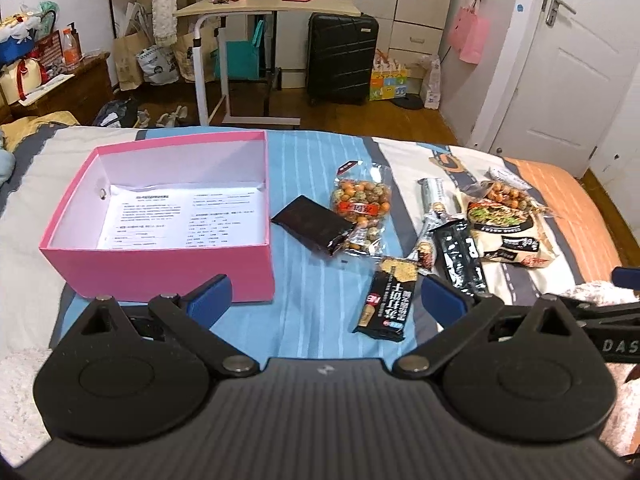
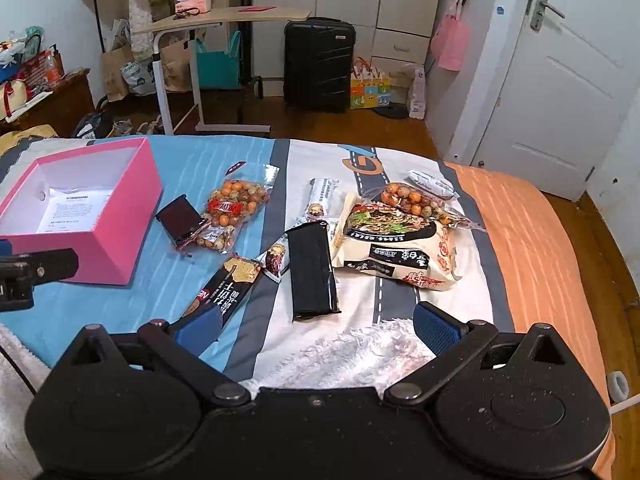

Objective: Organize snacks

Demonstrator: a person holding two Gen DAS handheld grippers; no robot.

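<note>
An open pink box (image 1: 160, 268) (image 2: 120, 220) with a printed sheet inside sits on the bed at the left. Right of it lie snacks: a dark packet (image 1: 312, 224) (image 2: 180, 220), a clear bag of coated nuts (image 1: 364, 200) (image 2: 236, 208), a black cracker pack (image 1: 386, 304) (image 2: 224, 288), a long black pack (image 1: 460, 256) (image 2: 312, 268), a noodle bag (image 1: 508, 232) (image 2: 396, 248) and small bars. My left gripper (image 1: 326, 300) is open, held low before the box and cracker pack. My right gripper (image 2: 316, 330) is open, near the long black pack. Both hold nothing.
The bed carries a striped blue, grey and orange cover (image 2: 520, 220) and a white fluffy blanket (image 2: 360, 348) near me. Beyond its far edge stand a rolling side table (image 1: 264, 8), a black suitcase (image 1: 340, 60), bags on the floor and a white door (image 1: 560, 80).
</note>
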